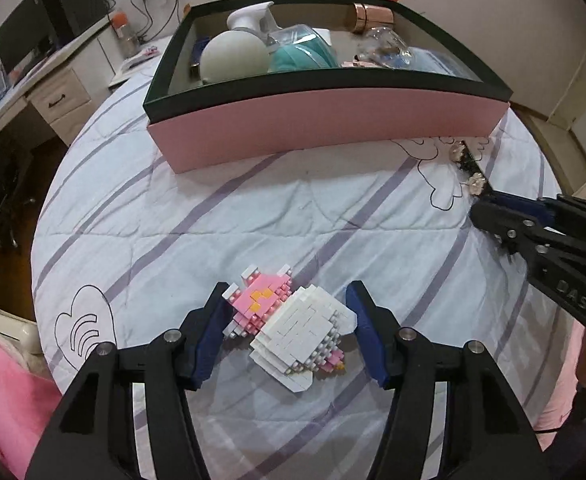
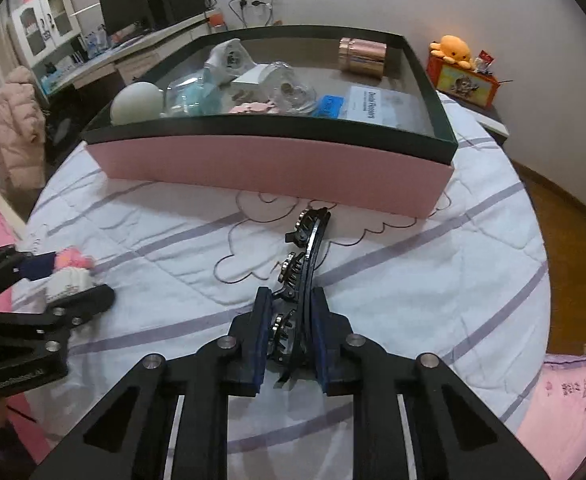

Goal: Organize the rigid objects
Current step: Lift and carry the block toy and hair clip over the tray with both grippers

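Block toy (image 1: 285,328): lies on the quilt (image 1: 253,216), right between your left claw's (image 1: 289,304) spread fingers, neither pad clearly touching.
Hair clip (image 2: 303,280): your right claw (image 2: 291,308) is clenched on its near end.
Pink box (image 2: 269,168): just beyond the clip's tip.

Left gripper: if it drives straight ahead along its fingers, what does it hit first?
The left gripper would first meet the pink-and-white brick model, already lying between its open fingers on the quilt. Beyond it stands the pink box.
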A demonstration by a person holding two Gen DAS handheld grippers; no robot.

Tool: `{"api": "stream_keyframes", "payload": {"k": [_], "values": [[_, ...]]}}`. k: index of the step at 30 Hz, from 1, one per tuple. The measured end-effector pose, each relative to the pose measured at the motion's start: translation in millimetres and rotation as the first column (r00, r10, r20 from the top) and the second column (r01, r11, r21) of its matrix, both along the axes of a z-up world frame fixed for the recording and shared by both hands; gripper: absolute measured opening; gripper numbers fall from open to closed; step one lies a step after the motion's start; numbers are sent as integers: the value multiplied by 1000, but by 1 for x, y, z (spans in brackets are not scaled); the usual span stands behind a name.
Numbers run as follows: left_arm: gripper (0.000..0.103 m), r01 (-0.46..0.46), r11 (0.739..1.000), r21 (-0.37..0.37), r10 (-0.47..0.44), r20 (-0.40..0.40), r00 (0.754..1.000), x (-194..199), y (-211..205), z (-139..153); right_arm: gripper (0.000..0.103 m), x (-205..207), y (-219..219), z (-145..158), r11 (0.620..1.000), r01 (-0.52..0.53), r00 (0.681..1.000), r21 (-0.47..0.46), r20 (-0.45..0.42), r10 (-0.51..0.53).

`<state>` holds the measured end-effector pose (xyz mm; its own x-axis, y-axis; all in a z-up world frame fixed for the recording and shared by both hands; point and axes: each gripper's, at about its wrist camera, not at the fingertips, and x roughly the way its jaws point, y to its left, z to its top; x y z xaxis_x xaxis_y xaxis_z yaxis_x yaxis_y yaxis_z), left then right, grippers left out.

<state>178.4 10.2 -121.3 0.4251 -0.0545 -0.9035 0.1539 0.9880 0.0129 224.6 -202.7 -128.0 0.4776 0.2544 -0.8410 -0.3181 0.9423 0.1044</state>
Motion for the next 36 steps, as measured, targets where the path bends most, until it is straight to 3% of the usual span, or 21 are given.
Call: {"api": "stream_keyframes", "payload": {"k": [3,7,10,12,25,29,36], "values": [[60,18,999,-28,-17,16,1000,-1,-3,9,19,-5,-7,7,999,12,1000,38,10,-12],[60,26,1000,-1,-26,79,997,-4,-10,31,19,-15,-15,27,997,50,997,53,61,-54],[60,9,999,38,-15,152,988,-6,-16,53,19,-30,-16,51,997,39,991,68,124,-48],[60,14,1000,14,-16,206,978,-10,-15,73,19,-42,-16,68,996,36,984,78,171,-49],[60,-17,1000,-20,25,476,879,-58,8,162,19,-95,-9,144,994,50,908,93,410,-84],[60,-39,999,-36,52,541,839,-78,14,177,19,-117,-8,160,993,39,880,115,466,-89],[60,-58,996,-67,86,583,808,-98,24,185,19,-142,-5,165,992,40,857,124,505,-98]]}}
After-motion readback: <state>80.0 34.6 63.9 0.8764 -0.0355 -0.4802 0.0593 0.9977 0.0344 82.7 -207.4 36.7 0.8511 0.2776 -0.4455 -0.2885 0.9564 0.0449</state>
